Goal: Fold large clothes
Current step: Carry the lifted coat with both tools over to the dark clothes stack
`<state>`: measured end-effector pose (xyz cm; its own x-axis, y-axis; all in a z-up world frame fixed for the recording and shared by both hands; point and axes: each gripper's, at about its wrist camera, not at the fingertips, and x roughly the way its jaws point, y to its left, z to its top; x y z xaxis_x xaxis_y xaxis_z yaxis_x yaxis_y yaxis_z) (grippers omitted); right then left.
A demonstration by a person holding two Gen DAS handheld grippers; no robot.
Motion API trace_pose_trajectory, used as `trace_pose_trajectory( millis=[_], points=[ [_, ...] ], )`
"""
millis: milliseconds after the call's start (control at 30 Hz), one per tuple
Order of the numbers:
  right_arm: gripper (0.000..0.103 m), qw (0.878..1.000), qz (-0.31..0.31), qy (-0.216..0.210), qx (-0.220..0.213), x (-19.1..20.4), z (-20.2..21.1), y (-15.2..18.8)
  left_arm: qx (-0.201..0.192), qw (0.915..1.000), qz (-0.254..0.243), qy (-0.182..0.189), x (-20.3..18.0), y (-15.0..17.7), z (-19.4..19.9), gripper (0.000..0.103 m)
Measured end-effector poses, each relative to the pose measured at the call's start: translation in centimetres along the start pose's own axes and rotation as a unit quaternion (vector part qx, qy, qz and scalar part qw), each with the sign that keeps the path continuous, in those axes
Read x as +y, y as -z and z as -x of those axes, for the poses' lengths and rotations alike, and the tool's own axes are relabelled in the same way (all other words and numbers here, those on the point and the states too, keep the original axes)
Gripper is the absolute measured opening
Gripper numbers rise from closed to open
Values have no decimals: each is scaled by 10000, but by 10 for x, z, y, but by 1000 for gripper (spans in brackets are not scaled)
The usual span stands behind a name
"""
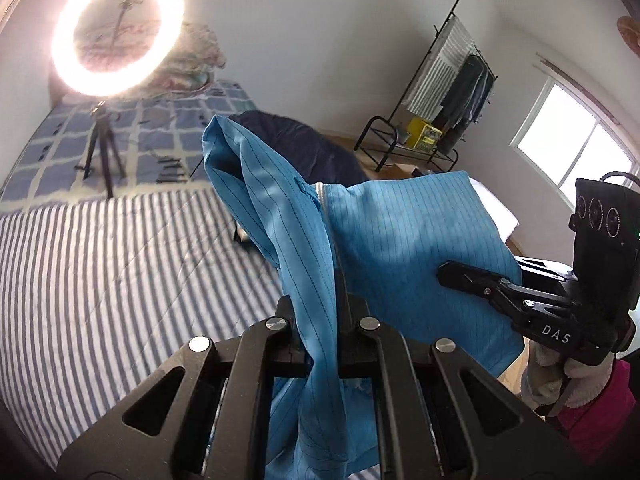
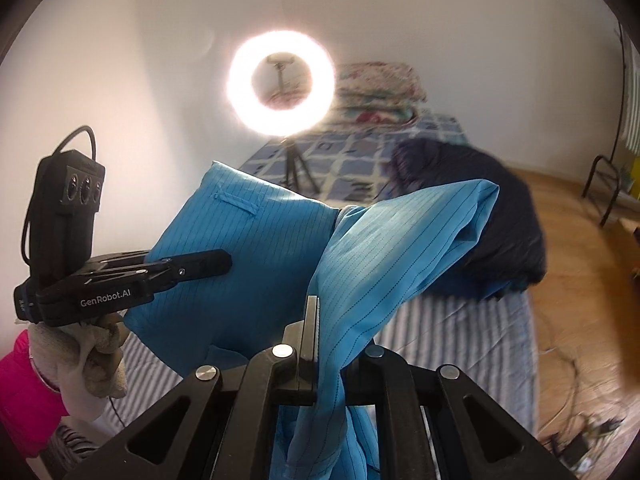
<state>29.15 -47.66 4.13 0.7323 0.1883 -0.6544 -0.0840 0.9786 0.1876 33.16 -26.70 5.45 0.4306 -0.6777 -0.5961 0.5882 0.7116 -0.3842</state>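
Observation:
A large light-blue pinstriped garment with a white zipper hangs in the air above the striped bed. My left gripper is shut on a bunched fold of it, cloth draping over and below the jaws. My right gripper is shut on another part of the same garment. In the left wrist view the right gripper reaches in from the right against the cloth. In the right wrist view the left gripper reaches in from the left against the cloth.
A lit ring light on a tripod stands on the bed's far part. A dark navy garment lies on the bed. Folded quilts sit by the wall. A clothes rack stands on the wooden floor near a window.

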Motion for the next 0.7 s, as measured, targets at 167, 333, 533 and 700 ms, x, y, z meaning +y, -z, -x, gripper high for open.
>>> trace_pose_trajectory(
  millis=[167, 333, 533, 700],
  points=[
    [4, 9988, 273, 348, -196, -33, -8, -46, -167, 9995, -238, 82, -12, -55, -41, 4],
    [4, 9974, 119, 558, -447, -72, -24, -94, -232, 9987, -429, 151, -8, -112, -90, 4],
    [4, 9946, 85, 824, -629, -113, -51, -149, -396, 9975, -551, 179, -3, -172, -142, 4],
    [4, 9930, 72, 970, -670, -138, -80, -179, -462, 9976, -462, 216, 9, -213, -186, 4]
  ],
)
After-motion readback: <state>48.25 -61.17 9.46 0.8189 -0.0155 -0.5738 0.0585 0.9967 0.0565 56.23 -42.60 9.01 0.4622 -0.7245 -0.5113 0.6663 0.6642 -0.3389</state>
